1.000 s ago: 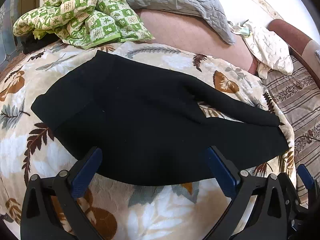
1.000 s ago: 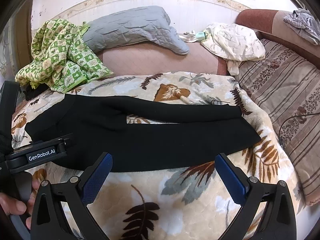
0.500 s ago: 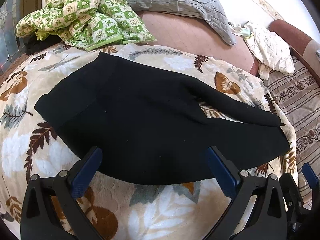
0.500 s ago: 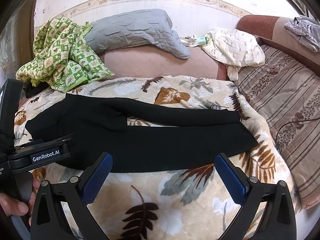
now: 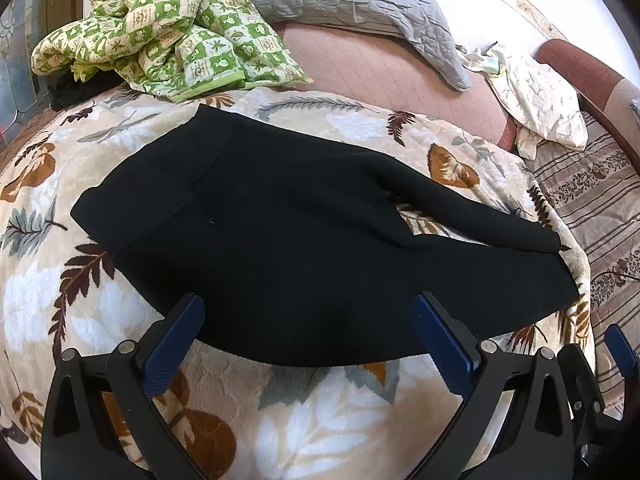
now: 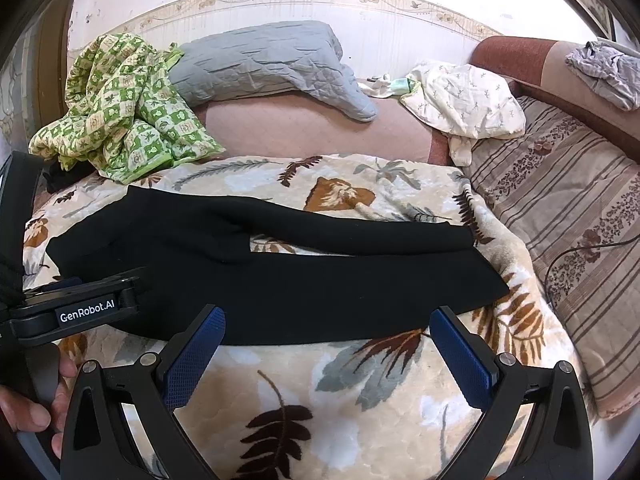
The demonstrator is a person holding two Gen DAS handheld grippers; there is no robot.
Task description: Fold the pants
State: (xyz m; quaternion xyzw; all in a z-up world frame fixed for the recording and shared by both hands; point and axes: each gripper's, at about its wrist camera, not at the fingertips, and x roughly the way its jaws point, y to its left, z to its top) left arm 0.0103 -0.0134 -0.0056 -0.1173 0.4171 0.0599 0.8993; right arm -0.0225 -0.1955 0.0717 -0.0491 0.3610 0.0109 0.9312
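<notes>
The only writing that can be read is sitting on the body of the left gripper (image 6: 76,312), seen from the right wrist camera: white letters on black saying "GenRobot.AI". A hand (image 6: 36,404) is holding that gripper at the lower left edge of this view, and only some fingers of it are showing; the rest is cut off by the frame.

The black pants (image 5: 304,240) are lying flat on a blanket with a leaf pattern (image 5: 332,420), waistband to the left and the two legs stretching to the right. The upper leg is lying a little apart from the lower one, so a narrow wedge of blanket is showing between them. The cloth is so dark that seams and folds are hard to make out.

The left gripper (image 5: 308,336) is hovering over the near edge of the pants with its blue-padded fingers (image 5: 172,344) spread wide, holding nothing. The right gripper (image 6: 328,356) is also standing wide apart and empty, over the blanket just beside the near edge of the lower leg. Whether the pads are touching the cloth cannot be told.

Behind the pants, a green checked cloth (image 6: 124,112), a grey quilted pillow (image 6: 272,68) and a cream cloth (image 6: 464,100) are lying on the pink surface. A dark thing under the green cloth is too hidden to identify.
</notes>
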